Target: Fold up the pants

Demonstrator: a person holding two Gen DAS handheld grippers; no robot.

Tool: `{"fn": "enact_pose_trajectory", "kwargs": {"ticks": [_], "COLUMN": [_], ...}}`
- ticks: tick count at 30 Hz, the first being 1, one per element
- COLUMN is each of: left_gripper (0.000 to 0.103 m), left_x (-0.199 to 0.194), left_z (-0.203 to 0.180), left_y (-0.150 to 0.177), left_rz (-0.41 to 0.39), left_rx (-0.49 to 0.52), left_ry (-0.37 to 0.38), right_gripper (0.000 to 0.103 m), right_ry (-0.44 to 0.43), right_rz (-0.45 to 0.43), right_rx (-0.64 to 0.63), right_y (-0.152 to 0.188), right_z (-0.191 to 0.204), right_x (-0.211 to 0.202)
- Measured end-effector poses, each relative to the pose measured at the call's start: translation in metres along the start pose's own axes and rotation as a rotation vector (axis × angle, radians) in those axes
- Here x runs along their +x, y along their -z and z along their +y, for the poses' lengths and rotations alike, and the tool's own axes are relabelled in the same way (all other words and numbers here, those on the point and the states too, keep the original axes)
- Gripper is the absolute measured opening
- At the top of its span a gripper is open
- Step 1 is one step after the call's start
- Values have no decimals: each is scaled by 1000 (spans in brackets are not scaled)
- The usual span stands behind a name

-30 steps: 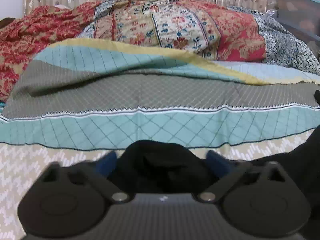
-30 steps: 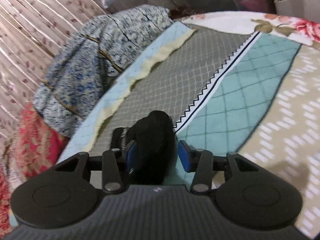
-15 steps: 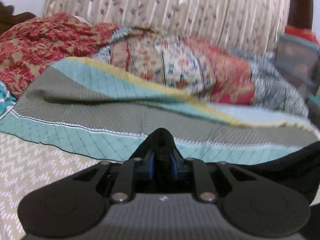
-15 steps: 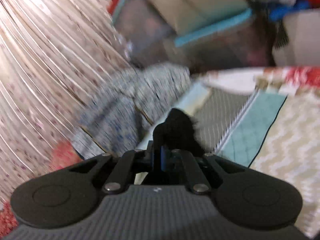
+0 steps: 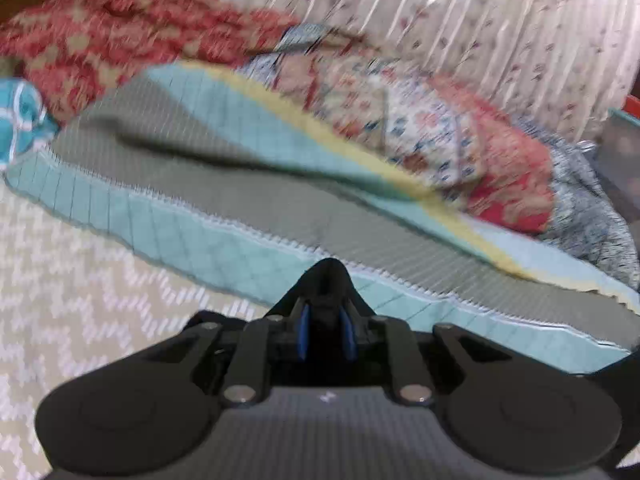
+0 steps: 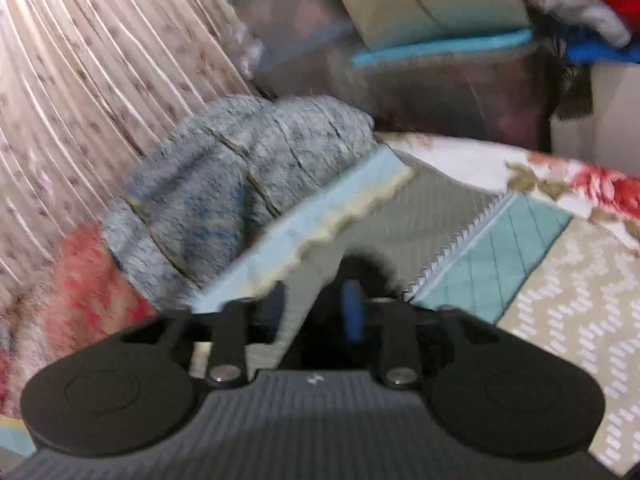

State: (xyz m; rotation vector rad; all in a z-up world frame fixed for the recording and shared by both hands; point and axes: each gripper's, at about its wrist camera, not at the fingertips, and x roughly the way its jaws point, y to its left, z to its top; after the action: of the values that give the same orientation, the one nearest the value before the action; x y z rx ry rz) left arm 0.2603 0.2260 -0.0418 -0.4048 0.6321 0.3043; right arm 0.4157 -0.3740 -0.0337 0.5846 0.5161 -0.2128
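**Both tongs on black pants over the bedspread**

Left gripper [image 5: 326, 332]: blue pads sitting almost together, pinching a peak of the black pants [image 5: 327, 276] that is poking up just past the fingertips. More of the dark cloth is trailing off at the right edge of the left wrist view, low over the bedspread [image 5: 200, 224].

Right gripper [image 6: 316, 312]: jaws opening. One blue pad is showing to the right of centre, the other finger is blurred at the left, and grey bedspread is showing through the gap between them. A fold of pants [image 6: 362, 270] is lying against the right-hand pad; whether the pads are pressing on it I cannot tell, as the frame is smeared.

Beyond the bedspread's yellow-edged far border, a heap of patterned quilts [image 5: 420, 120] in red, cream and blue is lying along a pleated floral curtain [image 5: 460, 20]. Past the bedspread's far corner in the right wrist view, stacked storage boxes [image 6: 440, 60] with teal lids are standing.
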Motion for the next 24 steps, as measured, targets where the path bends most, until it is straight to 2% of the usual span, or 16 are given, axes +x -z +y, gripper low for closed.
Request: {"fn": "enact_pose_trajectory", "kwargs": {"ticks": [3,5,7,11,15,16,17,18,20,21,22,24], "left_gripper": [16,16,16,16,16,16,16,16,16,16,16,16], "left_x": [5,8,11,11,10,11,11,11,12,13,14,18], "left_z": [0,-2,-3,-2,-4,-5,-6,-6,-5,-5,-5,-5], "left_y": [5,8,11,12,11,11,10,10,9,9,10,12], "left_rz": [6,4,10,9,15,17,18,19,19,19,20,27], "left_rx": [14,41,38,15,38,45,48,46,39,38,38,44], "left_ry": [-1,-10,-13,-19,-29,-31,-33,-32,-30,-29,-28,-19], "right_gripper": [40,40,40,40,40,37,16,7,7,7,7,12], "right_ry": [-11,37,47,35,48,51,61,71,98,141,206,297], "right_rz": [1,25,52,99,145,166,168,157,18,-35,-64,-37], "right_rx": [76,64,59,81,40,38,29,22,28,22,4,-14], "right_y": [4,7,12,23,34,37,38,38,32,28,26,25], "right_z": [-34,-50,-62,-63,-46,-45,-45,-43,-45,-47,-50,-62], "right_x": [2,3,8,32,60,65,66,62,37,26,18,14]}}
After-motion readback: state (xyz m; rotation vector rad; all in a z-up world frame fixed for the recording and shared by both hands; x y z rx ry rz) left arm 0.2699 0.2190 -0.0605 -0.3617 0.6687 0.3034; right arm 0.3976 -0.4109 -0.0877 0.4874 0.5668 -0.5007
